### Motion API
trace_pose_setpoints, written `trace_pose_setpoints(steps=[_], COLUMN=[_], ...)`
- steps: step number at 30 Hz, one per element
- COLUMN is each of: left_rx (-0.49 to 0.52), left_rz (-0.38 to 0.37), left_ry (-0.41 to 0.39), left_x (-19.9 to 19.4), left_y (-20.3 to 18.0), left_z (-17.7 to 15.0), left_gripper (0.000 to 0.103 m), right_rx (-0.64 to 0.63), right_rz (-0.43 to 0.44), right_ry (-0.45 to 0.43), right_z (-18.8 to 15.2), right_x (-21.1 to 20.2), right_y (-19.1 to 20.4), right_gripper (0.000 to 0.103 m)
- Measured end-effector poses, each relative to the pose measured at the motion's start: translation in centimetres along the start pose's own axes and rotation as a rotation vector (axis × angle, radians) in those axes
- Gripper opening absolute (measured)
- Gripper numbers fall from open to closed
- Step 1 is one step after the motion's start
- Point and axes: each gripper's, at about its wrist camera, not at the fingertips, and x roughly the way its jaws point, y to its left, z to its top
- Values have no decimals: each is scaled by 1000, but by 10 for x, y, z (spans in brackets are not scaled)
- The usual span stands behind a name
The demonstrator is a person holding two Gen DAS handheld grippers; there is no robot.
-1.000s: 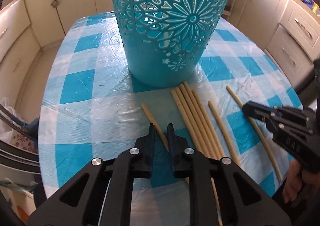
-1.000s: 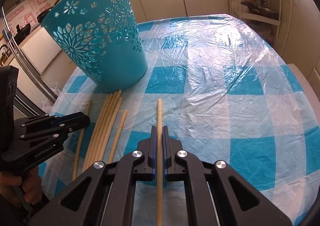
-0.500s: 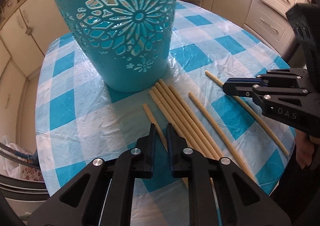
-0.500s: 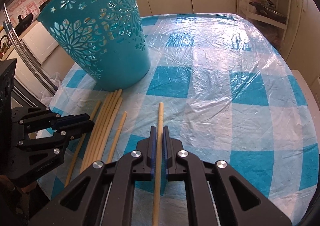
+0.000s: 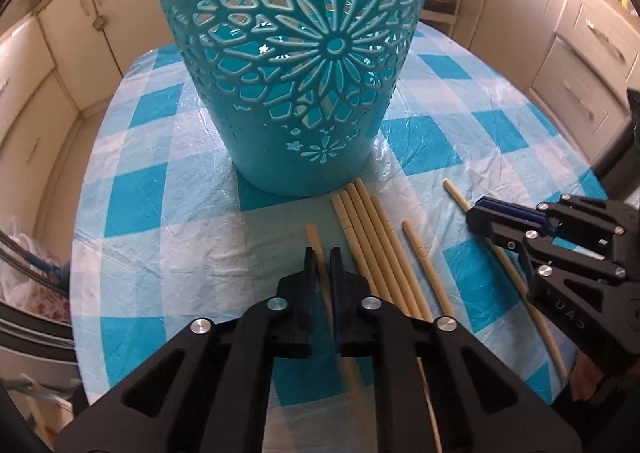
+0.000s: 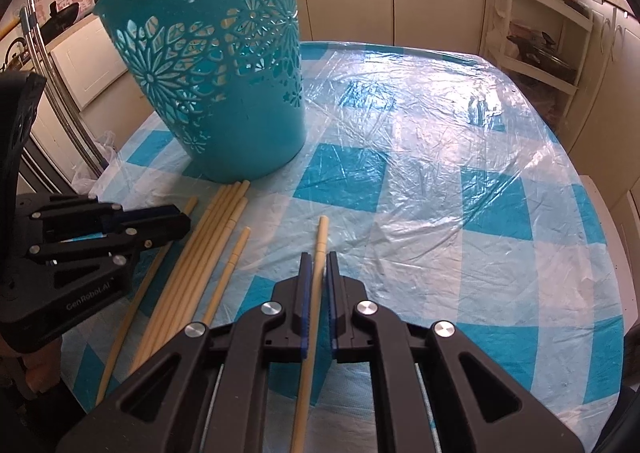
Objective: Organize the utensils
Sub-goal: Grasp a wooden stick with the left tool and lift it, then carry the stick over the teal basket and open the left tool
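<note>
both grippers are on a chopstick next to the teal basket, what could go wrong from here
1. Each chopstick is pinched near one end: the left gripper on the leftmost chopstick, the right gripper on the rightmost chopstick. The long free ends may swing or slip when lifted.
2. The teal basket is tall, so a low lift could strike its wall.
3. The loose chopsticks lie close to the left gripper and could get scattered.

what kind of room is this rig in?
Most likely a home kitchen: cream cabinets and drawers line the walls, an open shelf unit with cookware stands by them, and the work surface is a table under a blue-checked plastic cloth.
</note>
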Motion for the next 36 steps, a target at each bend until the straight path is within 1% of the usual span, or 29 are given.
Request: trace_pose_setpoints(steps=[3,6,8,11,15,16,18,21,22,24,27,30,33,36], left_rx=[-40,-62,-77,-87,-91,-97,-102,-112,-116,-127,-147,-186,-220,-239], left_rz=[-33,-68,-93,-129,-206,-240,-274,-300,-300,-277,-238,-210,-135,-50], left_ry=[-1,-23,-58,-116,-206,-242,-304,-391,-428,-500,-594,-670,-763,-804], left_x=[-3,-16,-32,-60,-103,-120,-145,-175,-185,-198,-205,-211,-209,-197], left_y=[7,13,18,23,27,28,27,31,32,32,28,29,30,31], left_z=[-4,-9,-12,-13,-8,-4,9,26,35,57,89,114,141,161], left_gripper=[5,5,5,5,5,5,5,5,5,5,5,5,5,5], right_rx=[3,6,1,-17,-21,-18,-9,6,11,18,29,43,57,70], right_rz=[3,25,32,25,24,27,36,53,57,68,86,104,120,140], right_ry=[-2,-4,-6,-7,-7,-7,-8,-8,-8,-9,-9,-10,-11,-12], right_z=[1,0,0,0,1,0,0,1,0,0,1,1,0,-1], right_x=[0,0,0,0,0,0,-1,-1,-1,-2,-2,-2,-2,-2], right_y=[-1,-1,1,4,6,6,5,2,2,-1,-7,-10,-13,-16], right_gripper=[8,14,17,21,22,22,22,22,22,23,23,23,23,24])
